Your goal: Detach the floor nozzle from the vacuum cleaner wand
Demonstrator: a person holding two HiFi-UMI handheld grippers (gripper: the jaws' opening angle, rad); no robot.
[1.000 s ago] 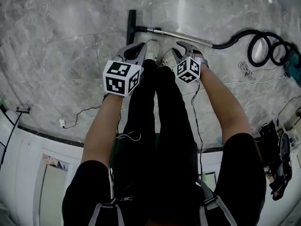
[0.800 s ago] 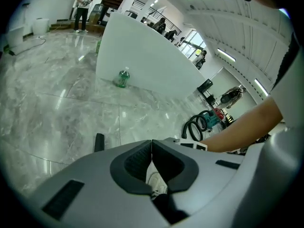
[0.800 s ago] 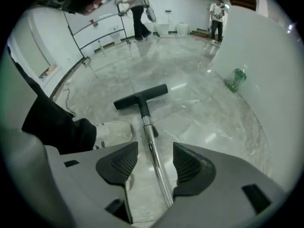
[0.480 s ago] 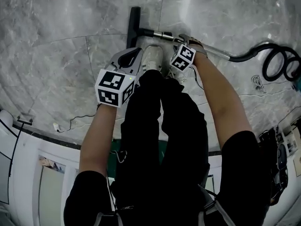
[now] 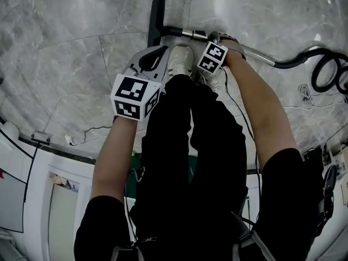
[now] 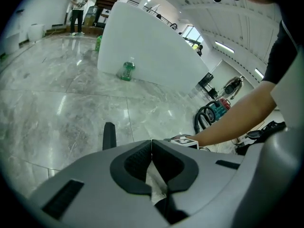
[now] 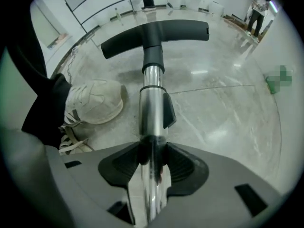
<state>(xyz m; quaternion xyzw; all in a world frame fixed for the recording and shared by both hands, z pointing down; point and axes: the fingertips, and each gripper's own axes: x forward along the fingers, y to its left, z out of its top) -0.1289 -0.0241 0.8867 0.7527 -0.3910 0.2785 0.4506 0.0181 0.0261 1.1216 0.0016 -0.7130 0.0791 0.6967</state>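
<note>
**Left gripper [image 6: 151,145] closed, empty**

My jaws meet tip to tip, nothing between them. Black floor nozzle [image 6: 109,136] end lies on the marble floor [image 6: 57,108] beyond. Right gripper's marker cube [image 6: 184,141] just past my tips. Green bottle [image 6: 126,71] by white wall [image 6: 147,46].

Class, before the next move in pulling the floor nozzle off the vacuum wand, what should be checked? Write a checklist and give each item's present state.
1. Wand between the fingers of the right gripper: ok. The fingers are closing on it and the pads look to touch the tube.
2. Left gripper on the floor nozzle: not ok. Its fingers are shut, empty and short of the nozzle.
3. Nozzle joined to the wand and lying on the floor: ok.
4. Shoe clear of the wand: ok. It lies beside the wand, apart from it.
5. Catch at the joint released: cannot tell.
</note>
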